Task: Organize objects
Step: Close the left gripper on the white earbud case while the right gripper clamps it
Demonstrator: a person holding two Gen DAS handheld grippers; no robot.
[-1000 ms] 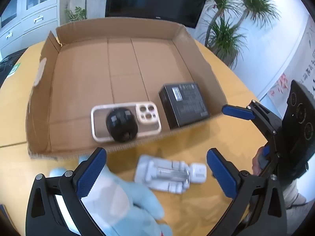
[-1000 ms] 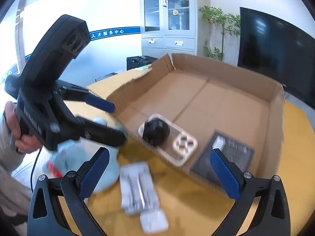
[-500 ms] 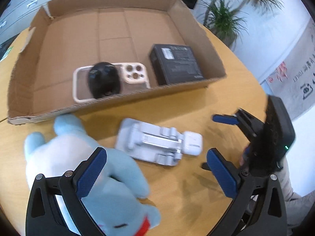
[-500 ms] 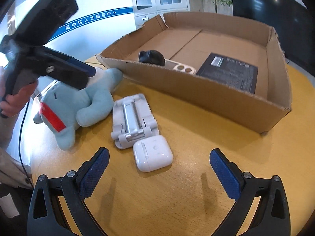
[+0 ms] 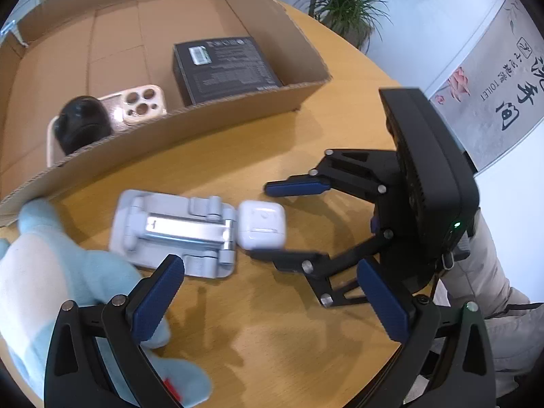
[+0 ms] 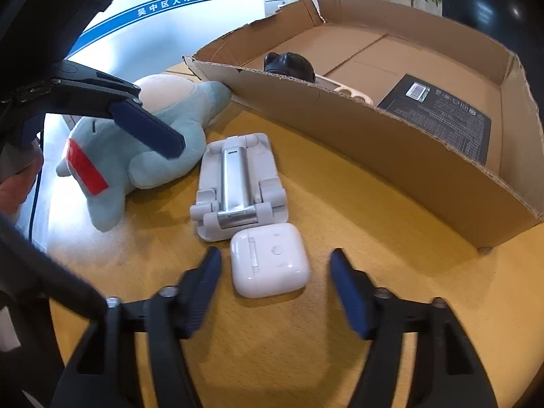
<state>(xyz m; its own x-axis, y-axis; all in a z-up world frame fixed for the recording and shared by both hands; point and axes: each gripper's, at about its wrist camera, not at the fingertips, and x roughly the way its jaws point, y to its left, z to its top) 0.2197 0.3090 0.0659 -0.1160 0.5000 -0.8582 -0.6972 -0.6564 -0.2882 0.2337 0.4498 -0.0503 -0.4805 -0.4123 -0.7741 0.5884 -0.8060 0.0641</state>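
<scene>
1. A white earbud case (image 6: 270, 259) is seen flat on the yellow desk (image 6: 340, 357), touching the end of a folded grey phone stand (image 6: 238, 187).
2. The right gripper (image 6: 275, 272) is set around the case; its fingers (image 6: 346, 292) have just been closing, the case lies between them, and gaps are seen on both sides, so nothing is grasped.
3. The left gripper (image 5: 268, 301) is held with fingers (image 5: 158, 297) spread wide and released, above the desk beside a light blue plush toy (image 5: 51, 272).
4. A cardboard box (image 5: 210, 125) is placed along the far side of the desk; a black box (image 5: 224, 64), a phone case (image 5: 139, 105) and a round black object (image 5: 81, 129) are held in it.
</scene>
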